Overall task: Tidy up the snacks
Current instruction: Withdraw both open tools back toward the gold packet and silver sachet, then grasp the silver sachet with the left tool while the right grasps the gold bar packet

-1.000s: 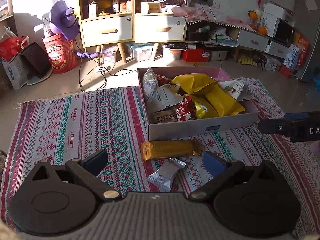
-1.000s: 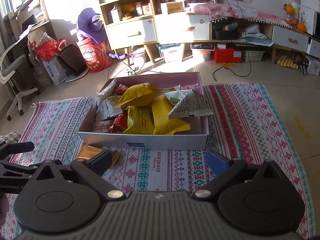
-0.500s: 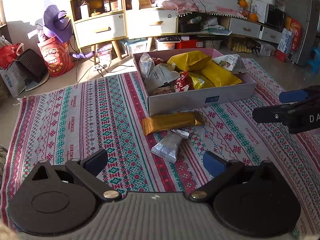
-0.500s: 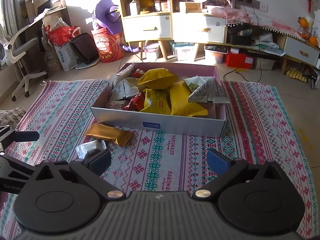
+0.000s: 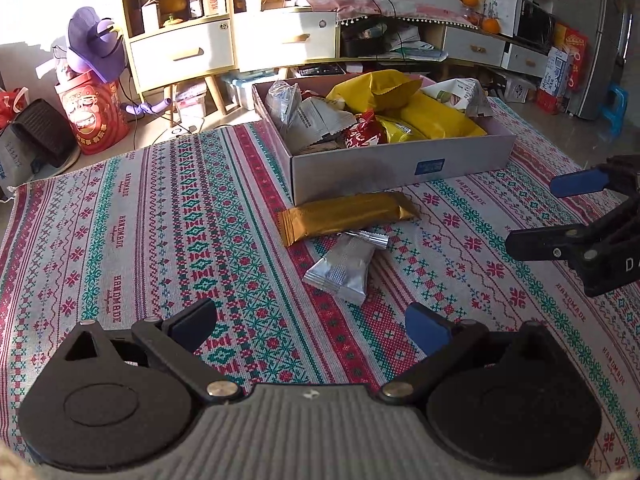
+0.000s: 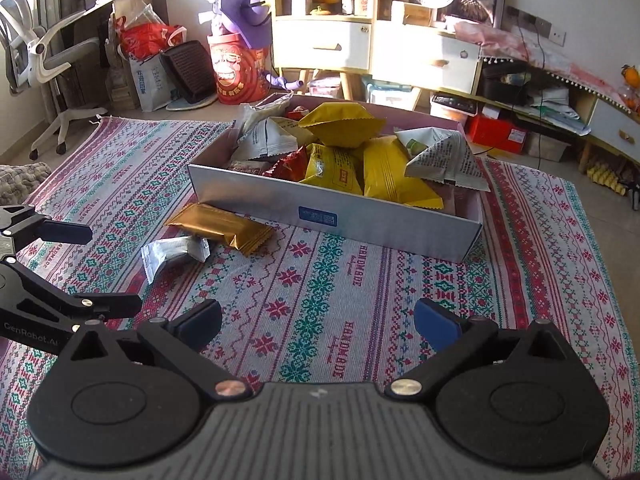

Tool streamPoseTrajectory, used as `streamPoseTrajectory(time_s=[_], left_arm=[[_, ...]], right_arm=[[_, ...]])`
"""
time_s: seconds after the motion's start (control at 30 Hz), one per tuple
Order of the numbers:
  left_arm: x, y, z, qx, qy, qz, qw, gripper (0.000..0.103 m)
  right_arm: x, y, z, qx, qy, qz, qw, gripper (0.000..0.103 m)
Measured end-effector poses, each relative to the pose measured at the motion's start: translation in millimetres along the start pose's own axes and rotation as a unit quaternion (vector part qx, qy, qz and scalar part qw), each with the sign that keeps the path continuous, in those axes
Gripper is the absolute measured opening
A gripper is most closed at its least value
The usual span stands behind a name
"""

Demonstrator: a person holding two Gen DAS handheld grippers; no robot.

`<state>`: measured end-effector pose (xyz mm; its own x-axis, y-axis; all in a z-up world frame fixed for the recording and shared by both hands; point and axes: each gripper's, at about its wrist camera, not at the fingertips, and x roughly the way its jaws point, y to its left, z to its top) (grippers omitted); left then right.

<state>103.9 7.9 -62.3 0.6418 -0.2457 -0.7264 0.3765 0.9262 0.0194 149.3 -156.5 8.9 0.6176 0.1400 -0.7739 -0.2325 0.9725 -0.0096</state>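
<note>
A cardboard box (image 5: 400, 166) (image 6: 360, 216) full of snack packets stands on the patterned rug. A gold snack bar (image 5: 346, 213) (image 6: 220, 227) lies on the rug just in front of the box. A small silver packet (image 5: 344, 268) (image 6: 172, 254) lies beside the bar, nearer to me. My left gripper (image 5: 310, 326) is open and empty, above the rug short of the silver packet; it also shows at the left edge of the right wrist view (image 6: 92, 268). My right gripper (image 6: 318, 324) is open and empty, right of the loose snacks; it shows at the right edge of the left wrist view (image 5: 544, 210).
The woven rug (image 5: 160, 220) covers the floor. Behind the box stand white drawer cabinets (image 5: 280, 40), a red drum with a purple toy (image 5: 92, 112), storage bins and cables. An office chair (image 6: 48, 60) and bags stand at the far left.
Both grippers have pulled back and lifted from the box, so the gold bar and silver packet now lie further ahead. Both stay open. The snacks have not moved.
</note>
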Motion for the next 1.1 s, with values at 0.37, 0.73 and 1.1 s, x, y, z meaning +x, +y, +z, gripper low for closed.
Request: streamPoseTrajectory(time_s=[0.37, 0.73, 1.1], left_arm=[[26.3, -10.8, 18.9, 0.014, -0.008, -0.017, 0.9997, 0.075], [18.9, -0.7, 17.1, -0.021, 0.032, -0.002, 0.9993, 0.041], [-4.7, 39.8, 0.1, -0.084, 0.067, 0.035, 0.9936, 0.041]], right_arm=[[11.0, -6.6, 3.7, 0.003, -0.007, 0.015, 1.000, 0.102], [16.1, 2.1, 9.7, -0.018, -0.017, 0.044, 0.999, 0.101], [36.7, 27.5, 13.1, -0.056, -0.010, 0.083, 0.995, 0.095]])
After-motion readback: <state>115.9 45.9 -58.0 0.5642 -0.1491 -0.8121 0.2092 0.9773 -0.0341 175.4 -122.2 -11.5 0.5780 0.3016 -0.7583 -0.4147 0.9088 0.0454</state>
